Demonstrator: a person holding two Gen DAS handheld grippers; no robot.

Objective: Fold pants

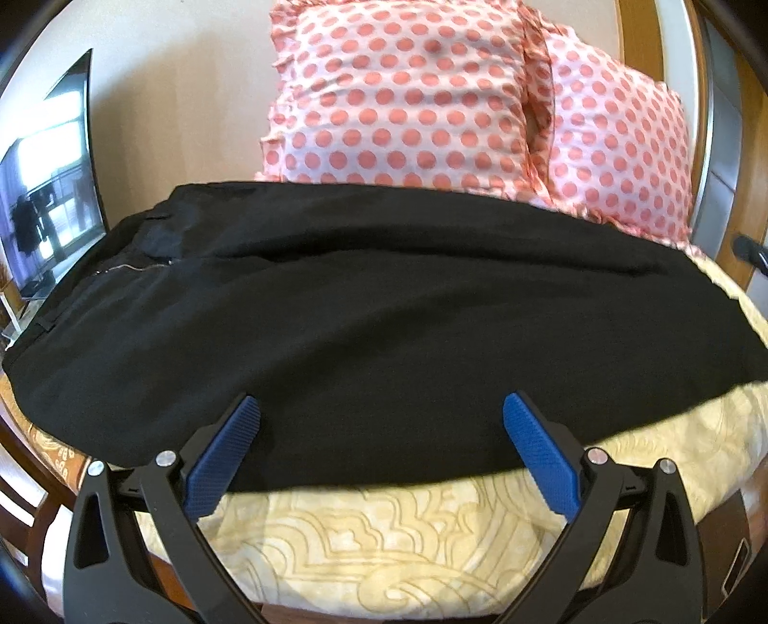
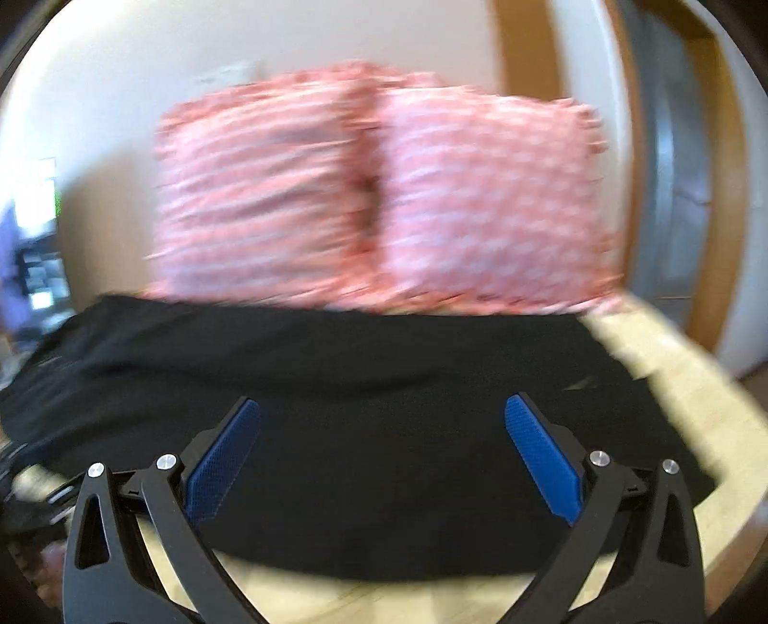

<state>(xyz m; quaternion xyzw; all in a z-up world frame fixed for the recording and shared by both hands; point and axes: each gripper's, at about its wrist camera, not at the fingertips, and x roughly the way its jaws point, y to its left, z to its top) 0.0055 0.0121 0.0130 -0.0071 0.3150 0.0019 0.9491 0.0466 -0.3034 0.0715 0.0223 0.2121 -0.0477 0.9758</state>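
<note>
Black pants lie spread flat across a cream patterned bedspread, with the waistband and zipper at the left. My left gripper is open and empty, its blue pads over the near edge of the pants. In the right wrist view, which is blurred by motion, the same pants lie on the bedspread. My right gripper is open and empty above the near part of the pants.
Two pink polka-dot pillows stand behind the pants against the wall; they also show in the right wrist view. A wooden door frame is at the right. A dark screen is at the left.
</note>
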